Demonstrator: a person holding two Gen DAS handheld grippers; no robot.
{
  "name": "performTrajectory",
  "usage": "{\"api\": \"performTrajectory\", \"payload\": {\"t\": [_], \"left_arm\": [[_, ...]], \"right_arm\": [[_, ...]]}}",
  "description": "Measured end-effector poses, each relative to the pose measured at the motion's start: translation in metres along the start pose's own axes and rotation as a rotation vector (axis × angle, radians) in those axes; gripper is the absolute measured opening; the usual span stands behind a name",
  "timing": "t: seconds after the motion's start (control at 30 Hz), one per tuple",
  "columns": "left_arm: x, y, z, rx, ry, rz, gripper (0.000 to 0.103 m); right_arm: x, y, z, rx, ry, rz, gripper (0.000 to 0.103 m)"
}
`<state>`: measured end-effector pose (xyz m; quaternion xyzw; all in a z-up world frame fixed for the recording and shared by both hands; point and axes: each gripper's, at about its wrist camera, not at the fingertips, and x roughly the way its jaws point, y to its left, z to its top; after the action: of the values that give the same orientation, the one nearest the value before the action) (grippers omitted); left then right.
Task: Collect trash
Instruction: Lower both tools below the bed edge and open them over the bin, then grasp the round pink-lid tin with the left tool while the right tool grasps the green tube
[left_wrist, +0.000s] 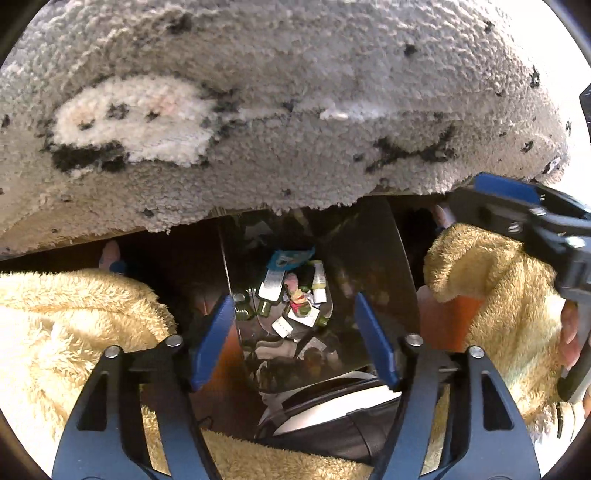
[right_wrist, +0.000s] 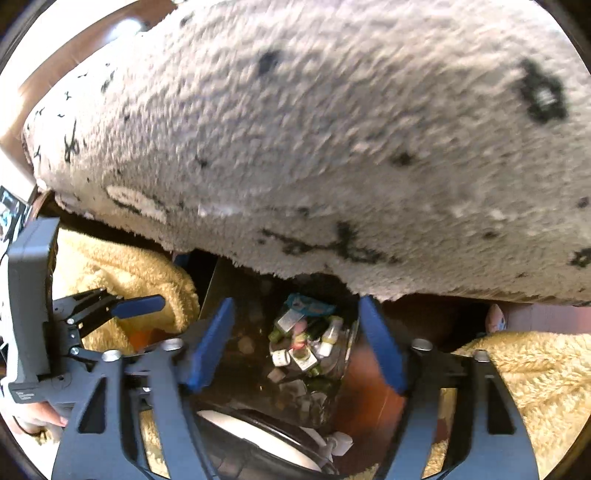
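Looks like a home living space: shaggy grey rug (left_wrist: 295, 110) with black marks filling twelve o'clock, wooden floor (right_wrist: 74, 48) at ten, metal trash bin (left_wrist: 369, 258) of small bottles (left_wrist: 319, 284) at six

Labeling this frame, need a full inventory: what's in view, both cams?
rug: one, grey shag with black marks and a white patch, fills upper half of both views
trash bin: one, shiny metal, open, below both grippers
trash in bin: several small bottles, white packets, one blue wrapper; exact count unclear
bin lid: one, white and black, at the bin's near edge
fleece sleeves: two, pale yellow, either side
left gripper: blue pads, open, empty
right gripper: blue pads, open, empty
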<state>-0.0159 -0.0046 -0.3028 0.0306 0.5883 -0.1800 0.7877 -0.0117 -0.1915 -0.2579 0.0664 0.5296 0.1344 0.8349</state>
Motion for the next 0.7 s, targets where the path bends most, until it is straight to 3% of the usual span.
{"api": "performTrajectory", "payload": {"t": [0.2,0.43,0.53,0.7], "left_arm": [[-0.023,-0.004,0.006,0.014,-0.054,0.018,0.069],[-0.100,-0.002,0.032,0.056,-0.227,0.037,0.074],[-0.137,0.003,0.054,0.077,-0.332,0.072,0.078],[-0.164,0.014,0.092,0.063,-0.422,0.142,0.081]], "right_arm": [[-0.038,-0.003,0.011,-0.012,-0.095,-0.063,0.087],[-0.097,0.005,0.038,-0.066,-0.264,-0.111,0.088],[-0.120,0.003,0.054,-0.077,-0.337,-0.137,0.088],[-0.137,-0.011,0.091,-0.056,-0.417,-0.206,0.092]]}}
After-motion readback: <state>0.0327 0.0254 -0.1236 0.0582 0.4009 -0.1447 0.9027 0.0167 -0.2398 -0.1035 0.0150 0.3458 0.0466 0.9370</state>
